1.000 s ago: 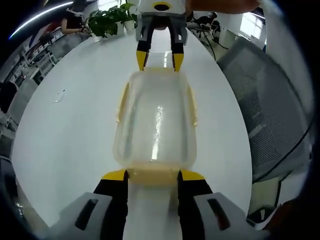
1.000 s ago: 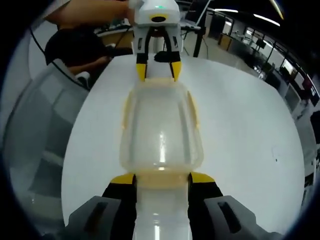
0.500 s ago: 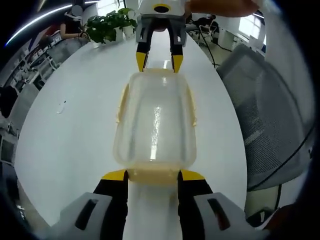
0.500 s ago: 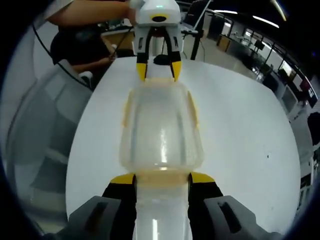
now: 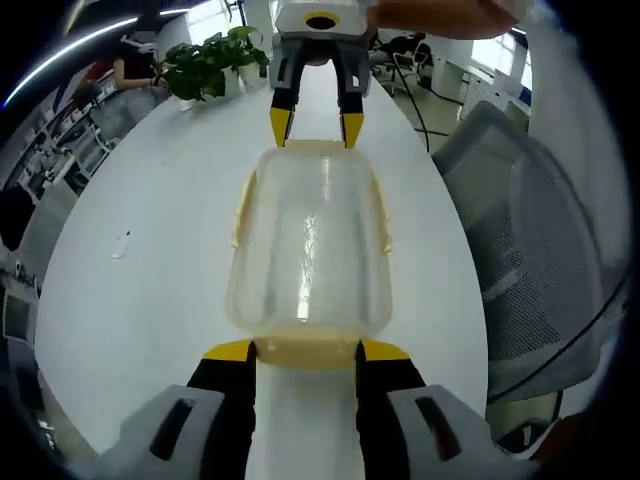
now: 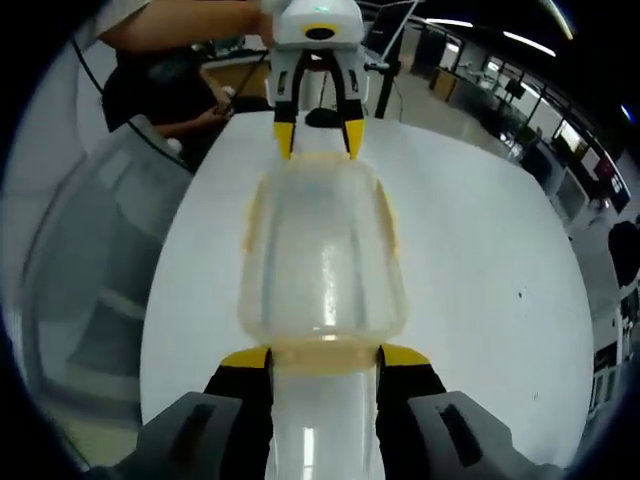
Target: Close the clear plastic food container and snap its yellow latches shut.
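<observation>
Container of clear, thin plastic with pale yellow latches [image 5: 308,240], lid on, sits on the round white table [image 5: 150,260] between the two tools. The left gripper [image 5: 297,350] straddles its near end latch, jaws spread either side, touching or almost so; the right gripper [image 6: 324,356] does likewise at the opposite end [image 6: 322,245]. Whether either actually pinches a latch, I cannot tell. It looks light, slick and flexible, so press on the stiffer latch tabs, not the walls. A grey mesh chair [image 5: 530,220] stands beside the table.

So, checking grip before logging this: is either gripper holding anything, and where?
Cannot be told. The left gripper and right gripper each straddle an end latch of the container; no clamping shows.
</observation>
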The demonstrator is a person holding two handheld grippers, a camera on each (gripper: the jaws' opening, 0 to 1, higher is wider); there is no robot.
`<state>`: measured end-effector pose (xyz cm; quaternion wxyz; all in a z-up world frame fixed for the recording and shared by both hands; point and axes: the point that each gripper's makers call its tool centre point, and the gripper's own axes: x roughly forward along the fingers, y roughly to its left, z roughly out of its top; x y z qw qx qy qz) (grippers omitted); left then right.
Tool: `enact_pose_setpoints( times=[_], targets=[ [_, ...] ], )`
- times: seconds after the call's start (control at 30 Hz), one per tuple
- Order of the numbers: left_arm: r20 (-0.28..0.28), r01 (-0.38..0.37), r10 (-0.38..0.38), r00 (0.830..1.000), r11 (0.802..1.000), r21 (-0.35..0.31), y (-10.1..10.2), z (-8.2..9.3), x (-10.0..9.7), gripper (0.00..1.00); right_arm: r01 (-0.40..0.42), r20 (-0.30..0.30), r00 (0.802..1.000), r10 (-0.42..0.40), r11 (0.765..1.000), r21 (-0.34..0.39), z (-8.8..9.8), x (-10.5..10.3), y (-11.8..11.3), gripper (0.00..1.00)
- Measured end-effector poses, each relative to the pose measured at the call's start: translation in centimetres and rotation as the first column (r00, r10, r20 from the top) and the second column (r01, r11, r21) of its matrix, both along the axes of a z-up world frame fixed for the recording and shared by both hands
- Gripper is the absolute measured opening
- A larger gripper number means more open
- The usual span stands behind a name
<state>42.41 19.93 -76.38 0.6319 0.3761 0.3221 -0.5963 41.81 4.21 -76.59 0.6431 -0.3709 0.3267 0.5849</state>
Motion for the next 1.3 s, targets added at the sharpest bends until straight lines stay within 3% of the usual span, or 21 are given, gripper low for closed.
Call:
enact_pose_setpoints(
  times=[1.3],
  targets=[
    [-0.001,0.064,-0.064,0.998,0.998,-0.001,-10.5,0.5,-0.1,0.38,0.063,-0.013,0.998,-0.064,0.998,-0.018,-0.2,-1.3,-10.6,0.38]
  ],
)
